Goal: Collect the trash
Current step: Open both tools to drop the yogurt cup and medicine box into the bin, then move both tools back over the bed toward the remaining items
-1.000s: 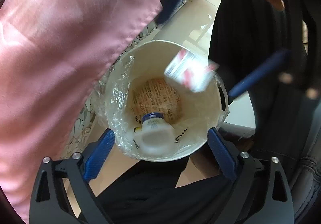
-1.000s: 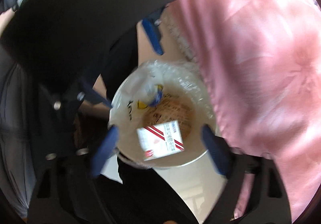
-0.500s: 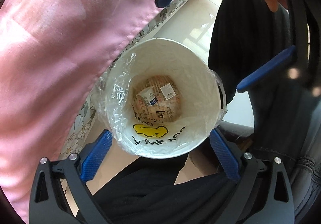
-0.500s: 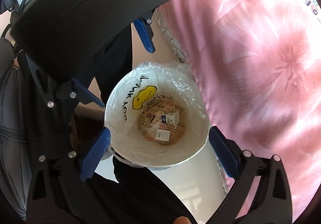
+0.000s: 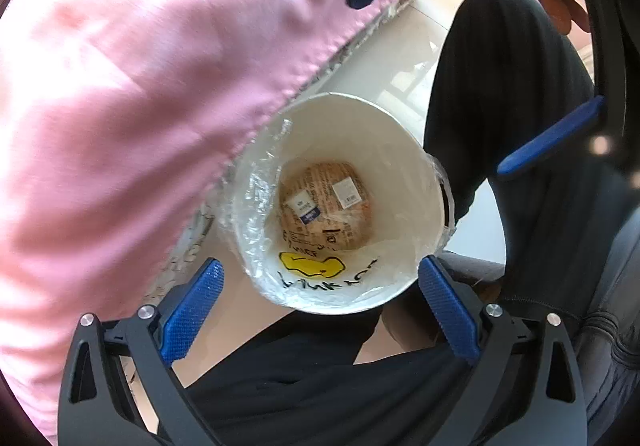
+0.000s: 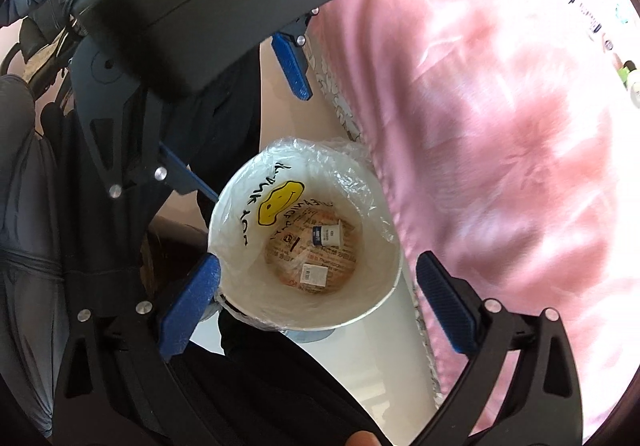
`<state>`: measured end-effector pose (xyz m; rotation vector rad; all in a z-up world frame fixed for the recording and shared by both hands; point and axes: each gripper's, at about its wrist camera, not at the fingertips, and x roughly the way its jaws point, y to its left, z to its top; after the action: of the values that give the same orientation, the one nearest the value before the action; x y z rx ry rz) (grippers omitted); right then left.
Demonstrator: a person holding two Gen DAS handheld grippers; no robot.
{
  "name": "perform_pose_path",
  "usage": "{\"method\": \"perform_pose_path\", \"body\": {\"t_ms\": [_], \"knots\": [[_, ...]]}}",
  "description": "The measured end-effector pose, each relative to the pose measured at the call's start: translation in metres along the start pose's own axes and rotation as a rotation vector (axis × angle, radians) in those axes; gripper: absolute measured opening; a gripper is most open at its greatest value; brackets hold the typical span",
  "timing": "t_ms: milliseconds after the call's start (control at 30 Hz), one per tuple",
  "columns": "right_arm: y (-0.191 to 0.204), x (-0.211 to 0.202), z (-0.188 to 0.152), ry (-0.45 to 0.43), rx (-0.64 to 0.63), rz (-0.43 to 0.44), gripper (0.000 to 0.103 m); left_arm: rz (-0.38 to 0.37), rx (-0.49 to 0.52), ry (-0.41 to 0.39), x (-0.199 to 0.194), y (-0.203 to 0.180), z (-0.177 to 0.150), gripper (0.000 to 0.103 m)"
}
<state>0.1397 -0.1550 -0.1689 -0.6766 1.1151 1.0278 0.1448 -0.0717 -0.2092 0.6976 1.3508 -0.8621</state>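
A white bin lined with a clear bag printed with a yellow smiley stands on the floor below both grippers. At its bottom lie a small white pot with a blue label and a small white carton. The bin, pot and carton also show in the right wrist view. My left gripper is open and empty above the bin's near rim. My right gripper is open and empty above the bin; its blue fingers show in the left wrist view.
A pink satin cloth hangs over a surface beside the bin and also shows in the right wrist view. The person's legs in black trousers stand beside the bin. Pale floor tiles lie around it.
One second ago the pot and the red-striped carton were falling into the bin. Now both lie at the bottom. Both grippers stay open and have drawn slightly back from the bin.
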Motion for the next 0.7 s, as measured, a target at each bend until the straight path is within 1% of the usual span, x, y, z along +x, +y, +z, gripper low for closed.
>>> {"method": "perform_pose_path", "body": {"t_ms": [67, 233, 300, 467, 700], "knots": [[-0.002, -0.008, 0.001, -0.008, 0.005, -0.014, 0.096, 0.015, -0.008, -0.021, -0.008, 0.003, 0.001, 0.099], [-0.009, -0.042, 0.002, -0.066, 0.02, -0.068, 0.096, 0.072, -0.046, -0.079, -0.035, 0.018, 0.004, 0.099], [-0.014, -0.054, 0.002, -0.084, 0.032, -0.089, 0.096, 0.083, -0.055, -0.101, -0.046, 0.024, 0.005, 0.099], [-0.031, -0.084, 0.0, -0.117, 0.061, -0.129, 0.096, 0.134, -0.08, -0.155, -0.077, 0.041, 0.008, 0.099], [-0.048, -0.122, -0.001, -0.153, 0.073, -0.213, 0.096, 0.213, -0.123, -0.227, -0.122, 0.068, 0.015, 0.099]]}}
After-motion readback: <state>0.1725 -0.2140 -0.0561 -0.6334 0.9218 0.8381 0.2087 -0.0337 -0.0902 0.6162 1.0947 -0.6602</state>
